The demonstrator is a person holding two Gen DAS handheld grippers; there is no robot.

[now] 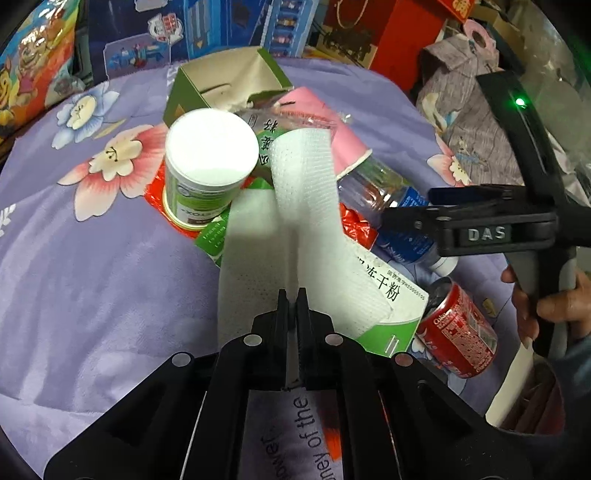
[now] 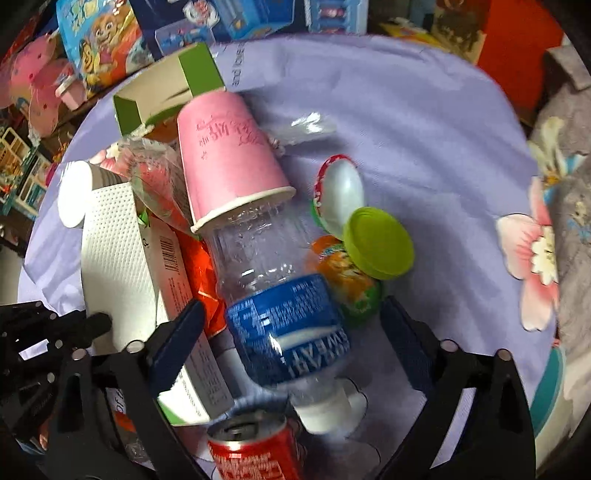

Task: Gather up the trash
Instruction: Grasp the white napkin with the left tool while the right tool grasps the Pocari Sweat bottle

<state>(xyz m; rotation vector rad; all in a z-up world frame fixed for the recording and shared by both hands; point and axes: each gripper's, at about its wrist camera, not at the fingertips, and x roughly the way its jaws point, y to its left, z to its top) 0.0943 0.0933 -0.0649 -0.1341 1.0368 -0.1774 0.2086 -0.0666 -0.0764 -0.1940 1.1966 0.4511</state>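
Left tongs (image 1: 292,295) pinch the white paper towel (image 1: 295,221); right tongs (image 2: 295,325) gape wide around the plastic bottle (image 2: 273,288).

Heaped on purple cloth: white tissue (image 1: 306,206) pinched in left tongs (image 1: 292,295); clear bottle (image 2: 273,280) lying between open right tongs (image 2: 291,314); red can (image 2: 251,450) nearer.

Home: floral bedsheet (image 1: 92,258), toy boxes (image 1: 221,29)

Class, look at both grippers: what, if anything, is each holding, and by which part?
The left gripper pinches the white paper towel at its near edge. The right gripper, open around the plastic bottle, holds nothing.
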